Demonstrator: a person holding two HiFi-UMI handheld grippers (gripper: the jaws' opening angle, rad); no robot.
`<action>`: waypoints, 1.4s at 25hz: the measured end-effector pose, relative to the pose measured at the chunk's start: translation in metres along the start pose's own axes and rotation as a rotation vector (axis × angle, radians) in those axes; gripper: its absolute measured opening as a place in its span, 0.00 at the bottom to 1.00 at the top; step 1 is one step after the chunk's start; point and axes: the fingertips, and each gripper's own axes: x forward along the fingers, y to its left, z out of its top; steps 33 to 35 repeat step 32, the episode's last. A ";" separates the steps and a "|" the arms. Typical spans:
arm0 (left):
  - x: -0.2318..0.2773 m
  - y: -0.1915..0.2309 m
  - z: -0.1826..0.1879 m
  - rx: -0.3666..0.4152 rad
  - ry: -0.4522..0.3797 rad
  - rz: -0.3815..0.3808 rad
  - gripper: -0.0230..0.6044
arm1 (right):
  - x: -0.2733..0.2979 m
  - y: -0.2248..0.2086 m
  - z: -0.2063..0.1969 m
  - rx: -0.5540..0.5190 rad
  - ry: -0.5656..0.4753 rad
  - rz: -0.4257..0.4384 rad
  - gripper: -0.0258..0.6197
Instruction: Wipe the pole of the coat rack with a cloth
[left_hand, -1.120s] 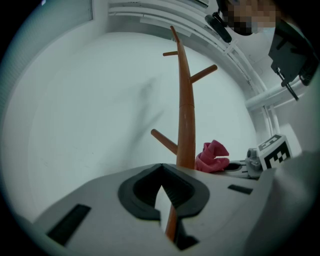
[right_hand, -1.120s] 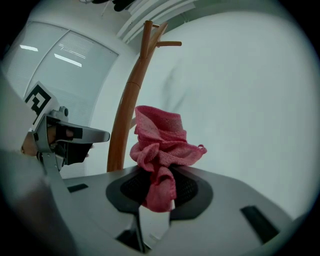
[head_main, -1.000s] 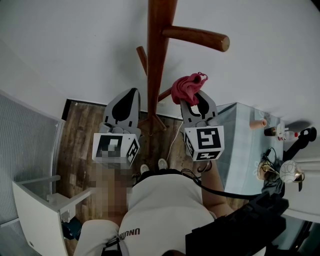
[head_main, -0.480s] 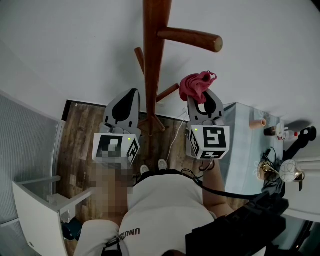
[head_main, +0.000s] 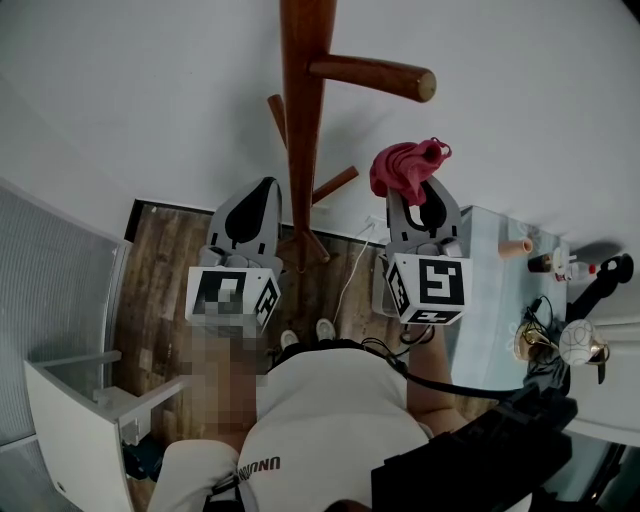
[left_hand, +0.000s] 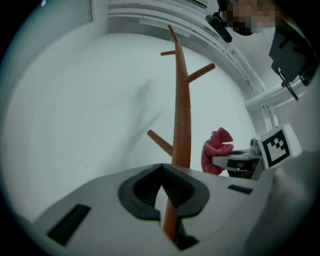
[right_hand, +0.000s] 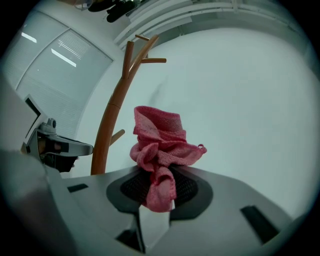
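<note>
The coat rack's brown wooden pole (head_main: 300, 130) rises in front of a white wall, also seen in the left gripper view (left_hand: 182, 115) and the right gripper view (right_hand: 112, 120). A crumpled pink cloth (head_main: 405, 165) sticks up out of my right gripper (head_main: 416, 190), which is shut on it (right_hand: 159, 182). The cloth (right_hand: 159, 140) hangs in the air to the right of the pole, apart from it. My left gripper (head_main: 264, 186) sits just left of the pole, shut and holding nothing (left_hand: 161, 172). The cloth (left_hand: 216, 150) shows beyond the pole from the left gripper.
Wooden pegs (head_main: 370, 75) stick out from the pole at several heights. A glass table (head_main: 490, 270) with small items stands to the right. A white cable (head_main: 350, 275) lies on the wooden floor near the rack's base. White furniture (head_main: 80, 420) stands at lower left.
My right gripper has carried the pink cloth to the right and slightly up, away from the pole. The left gripper has stayed where it was.
</note>
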 end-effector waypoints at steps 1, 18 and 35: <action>0.000 0.000 0.000 0.002 0.001 -0.001 0.06 | 0.000 -0.001 0.002 0.001 -0.005 -0.003 0.21; 0.000 0.005 0.002 0.007 -0.003 0.001 0.06 | 0.001 -0.004 0.013 -0.017 -0.037 -0.034 0.21; 0.002 0.008 -0.001 -0.003 0.003 0.000 0.06 | 0.003 -0.007 0.010 -0.011 -0.032 -0.046 0.21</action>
